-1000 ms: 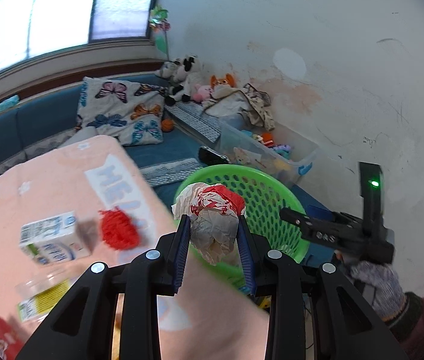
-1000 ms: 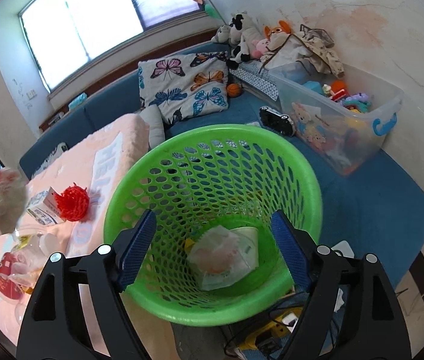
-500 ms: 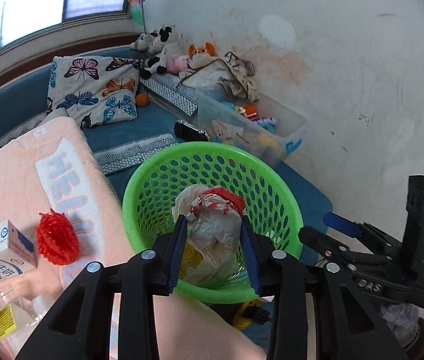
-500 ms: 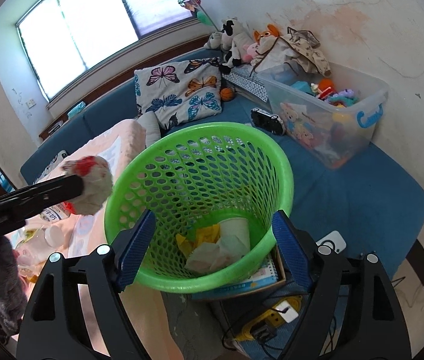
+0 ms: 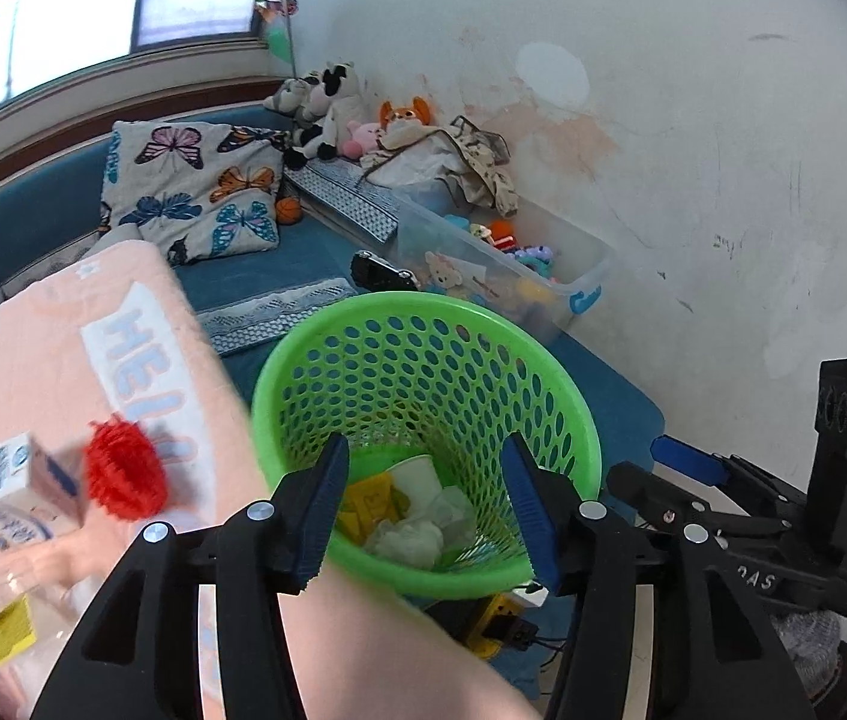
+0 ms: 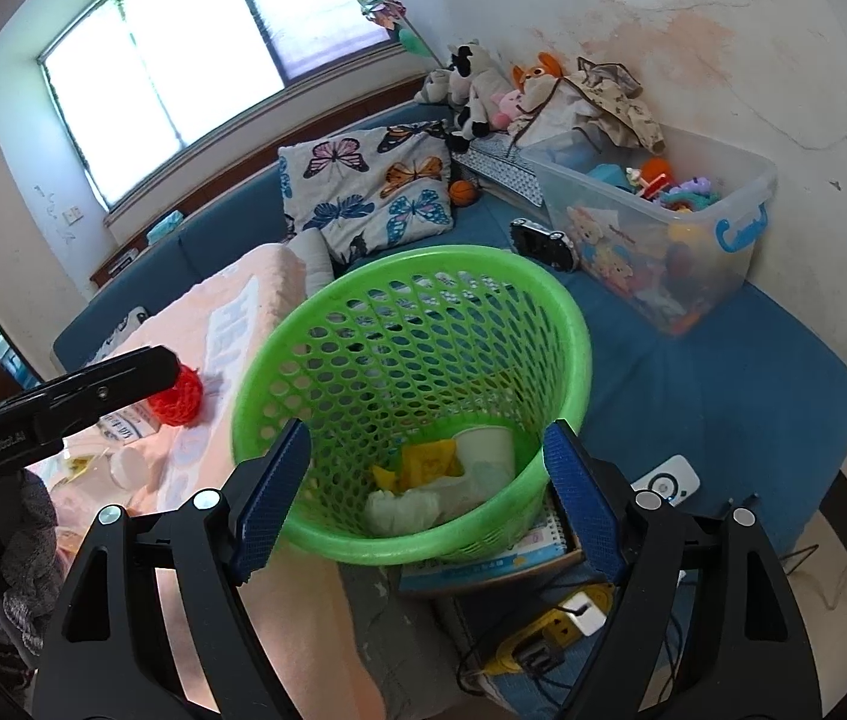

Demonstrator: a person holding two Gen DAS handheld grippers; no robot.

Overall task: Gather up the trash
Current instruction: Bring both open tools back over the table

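- While my left gripper (image 5: 423, 504) hangs over the green basket (image 5: 573, 420), its jaws are spreading apart with nothing between them.
- Farthest left, on the pink blanket (image 5: 33, 360), I see a small milk carton (image 5: 3, 492) with a red frilly ball (image 5: 123, 468) just beside it; both lie outside the basket.
- Next comes the basket, set against the blanket's edge. On its bottom lie crumpled white paper (image 5: 411, 537), a paper cup (image 5: 417, 474) and a yellow wrapper (image 5: 369, 498).
- Behind the basket, a clear toy bin (image 6: 723, 240) stands on the blue couch (image 6: 753, 372) against the wall.
- To the right, my right gripper (image 6: 429, 498) faces the basket's near rim, fingers wide and released, holding nothing.
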